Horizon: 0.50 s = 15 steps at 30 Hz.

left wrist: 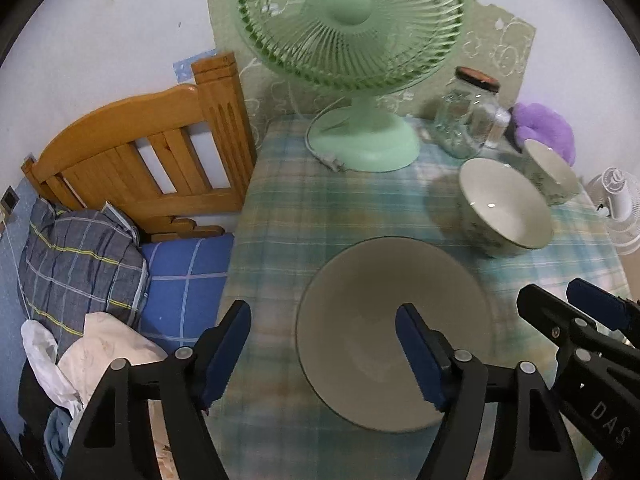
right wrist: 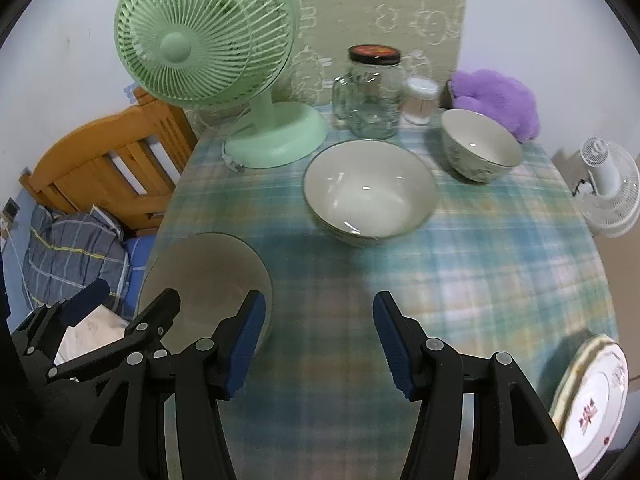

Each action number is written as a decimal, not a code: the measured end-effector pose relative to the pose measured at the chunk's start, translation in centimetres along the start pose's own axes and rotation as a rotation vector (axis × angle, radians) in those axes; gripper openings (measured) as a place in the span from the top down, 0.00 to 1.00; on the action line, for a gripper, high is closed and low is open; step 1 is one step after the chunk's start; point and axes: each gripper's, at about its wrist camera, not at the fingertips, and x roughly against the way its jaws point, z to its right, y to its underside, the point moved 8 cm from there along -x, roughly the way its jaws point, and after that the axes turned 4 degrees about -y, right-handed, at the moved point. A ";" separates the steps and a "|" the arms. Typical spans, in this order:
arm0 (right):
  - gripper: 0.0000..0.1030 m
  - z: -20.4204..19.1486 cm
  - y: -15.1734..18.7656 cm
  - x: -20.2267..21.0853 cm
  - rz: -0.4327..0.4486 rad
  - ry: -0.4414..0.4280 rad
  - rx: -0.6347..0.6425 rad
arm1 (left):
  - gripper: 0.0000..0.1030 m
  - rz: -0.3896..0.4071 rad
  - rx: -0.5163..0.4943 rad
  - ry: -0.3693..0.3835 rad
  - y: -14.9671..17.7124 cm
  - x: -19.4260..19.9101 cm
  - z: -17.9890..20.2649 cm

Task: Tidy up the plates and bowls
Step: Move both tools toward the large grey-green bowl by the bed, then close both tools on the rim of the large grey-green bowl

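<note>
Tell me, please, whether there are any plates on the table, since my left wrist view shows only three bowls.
Observer: Yes, at least two stacked plates sit at the near right edge of the tablecloth, outside your view.
Operator: Thank you. Is the right tool holding anything?
Observer: No, the right tool is open over bare cloth, with nothing between its pads.
Operator: Does the glass jar have a handle?
Observer: Yes, the jar has a handle on the side facing the green fan.
</note>
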 end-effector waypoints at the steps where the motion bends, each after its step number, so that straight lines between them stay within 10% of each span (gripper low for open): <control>1: 0.42 -0.2 -0.2 -0.5 -0.003 -0.001 0.002 | 0.32 -0.010 0.000 -0.001 0.1 -0.6 -0.2; 15: 0.84 -2.5 0.5 -6.2 -0.090 -0.046 -0.014 | 0.77 -0.052 -0.054 -0.003 0.8 -3.5 0.5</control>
